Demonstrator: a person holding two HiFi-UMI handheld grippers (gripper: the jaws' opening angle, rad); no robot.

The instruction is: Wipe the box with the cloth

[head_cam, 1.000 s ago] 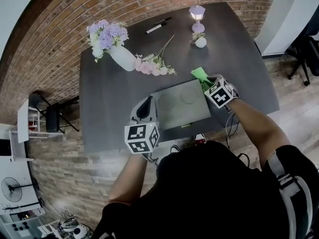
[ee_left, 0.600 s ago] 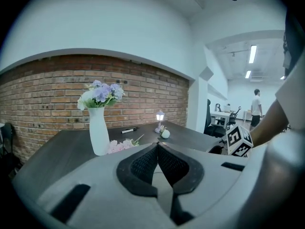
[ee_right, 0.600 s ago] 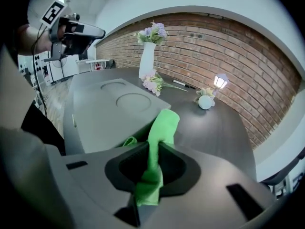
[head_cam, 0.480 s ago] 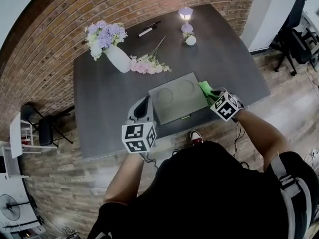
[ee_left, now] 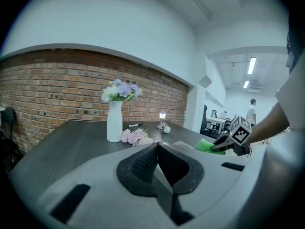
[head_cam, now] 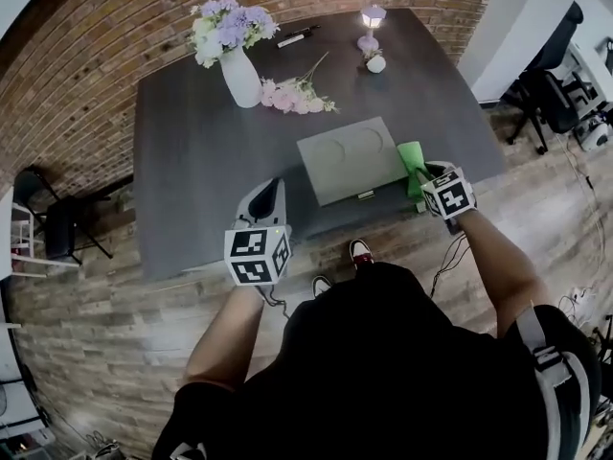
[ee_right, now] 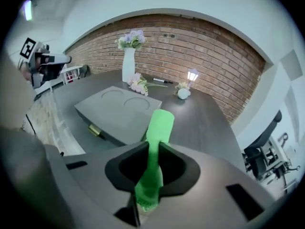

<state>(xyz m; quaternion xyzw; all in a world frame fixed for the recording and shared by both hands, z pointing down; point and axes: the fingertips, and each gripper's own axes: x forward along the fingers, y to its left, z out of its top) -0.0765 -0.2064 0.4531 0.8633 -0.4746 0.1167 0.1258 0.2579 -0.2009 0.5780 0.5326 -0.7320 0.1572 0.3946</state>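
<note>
Cloth gripped, hanging just beside the box point(head_cam: 352, 159).
Your right gripper point(head_cam: 424, 172) jaws clamp the green cloth point(head_cam: 413, 154). The box lies to its left on the worktop point(head_cam: 192, 161). Your left gripper point(head_cam: 271, 197) is farther off, its jaws closed and empty.

One box point(head_cam: 351, 159); one cloth point(head_cam: 414, 156); one vase point(head_cam: 240, 77); one lamp point(head_cam: 372, 25); two tongs: left tongs point(head_cam: 271, 195), right tongs point(head_cam: 426, 175)

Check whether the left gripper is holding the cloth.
No, the cloth is clamped in the right gripper; the left gripper is shut on nothing.
</note>
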